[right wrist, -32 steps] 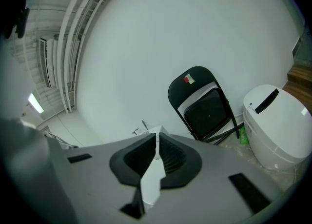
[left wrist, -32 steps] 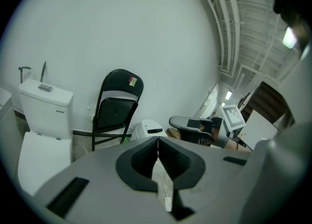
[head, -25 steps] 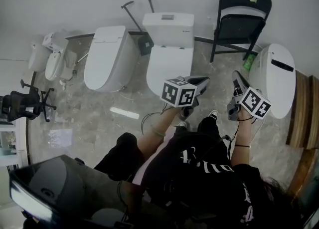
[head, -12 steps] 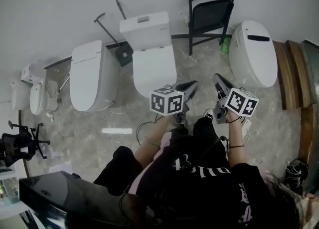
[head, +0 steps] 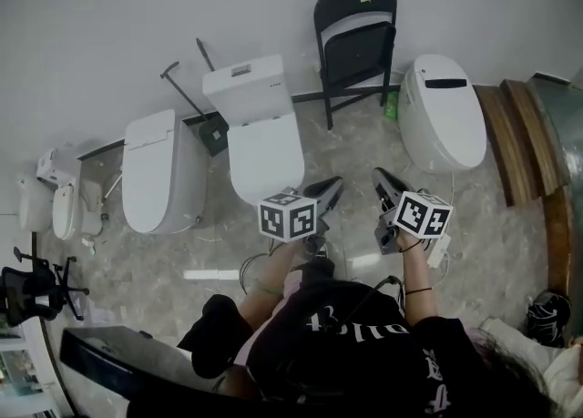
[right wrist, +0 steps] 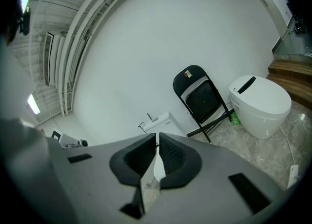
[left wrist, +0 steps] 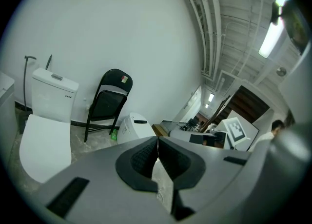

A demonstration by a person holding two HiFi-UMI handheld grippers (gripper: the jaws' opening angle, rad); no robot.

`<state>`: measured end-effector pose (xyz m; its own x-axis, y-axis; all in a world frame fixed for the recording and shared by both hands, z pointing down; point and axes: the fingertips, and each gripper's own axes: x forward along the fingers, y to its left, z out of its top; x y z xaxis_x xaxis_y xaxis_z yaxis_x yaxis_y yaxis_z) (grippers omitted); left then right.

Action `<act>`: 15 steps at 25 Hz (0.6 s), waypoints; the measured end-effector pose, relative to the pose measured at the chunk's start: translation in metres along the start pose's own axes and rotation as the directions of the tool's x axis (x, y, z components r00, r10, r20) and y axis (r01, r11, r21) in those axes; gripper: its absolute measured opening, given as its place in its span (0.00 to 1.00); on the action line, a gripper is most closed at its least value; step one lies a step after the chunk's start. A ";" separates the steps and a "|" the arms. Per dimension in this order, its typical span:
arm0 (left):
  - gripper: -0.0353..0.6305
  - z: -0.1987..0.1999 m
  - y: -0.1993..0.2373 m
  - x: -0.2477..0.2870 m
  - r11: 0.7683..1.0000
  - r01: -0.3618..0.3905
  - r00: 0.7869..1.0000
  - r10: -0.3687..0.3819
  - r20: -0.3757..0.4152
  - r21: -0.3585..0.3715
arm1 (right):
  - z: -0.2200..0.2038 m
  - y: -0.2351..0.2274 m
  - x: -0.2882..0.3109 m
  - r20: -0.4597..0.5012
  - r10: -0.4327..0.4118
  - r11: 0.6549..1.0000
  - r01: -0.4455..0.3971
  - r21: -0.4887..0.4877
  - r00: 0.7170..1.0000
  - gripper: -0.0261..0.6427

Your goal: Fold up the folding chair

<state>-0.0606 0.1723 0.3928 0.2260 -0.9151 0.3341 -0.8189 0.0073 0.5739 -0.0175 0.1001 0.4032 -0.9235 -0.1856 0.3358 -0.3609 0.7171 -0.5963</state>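
Folding chair (head: 355, 38) stands open against the wall, between the tank toilet (head: 260, 129) and the rounded white toilet (head: 444, 111), with a green bottle (head: 392, 105) by its legs. Left gripper (head: 330, 190) and right gripper (head: 383, 179) are both well short of it, each with its jaws pressed together on nothing. It looks like a painted metal tube frame: stiff, probably moderately heavy, slick under the pads, and its legs are likely to skid on the stone floor. I'd steady the top of the backrest with one gripper and lift the seat's front edge with the other, staying off the hinges.
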 end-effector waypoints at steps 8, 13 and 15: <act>0.06 -0.053 -0.073 0.016 0.999 -0.039 0.999 0.039 0.018 -0.017 | -0.026 -0.018 -0.083 -0.040 0.022 1.000 -0.023 -0.016 0.999 0.08; 0.06 -0.092 -0.110 0.018 0.998 -0.047 0.999 0.048 0.021 -0.036 | -0.046 -0.025 -0.126 -0.064 0.045 0.998 -0.047 -0.030 0.997 0.08; 0.06 -0.104 -0.122 0.017 0.998 -0.052 0.998 0.052 0.017 -0.034 | -0.051 -0.027 -0.137 -0.066 0.054 0.998 -0.056 -0.031 0.996 0.08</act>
<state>0.0974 0.1981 0.4062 0.1735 -0.9203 0.3507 -0.8108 0.0686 0.5813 0.1249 0.1406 0.4105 -0.9310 -0.1017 0.3506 -0.3044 0.7465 -0.5916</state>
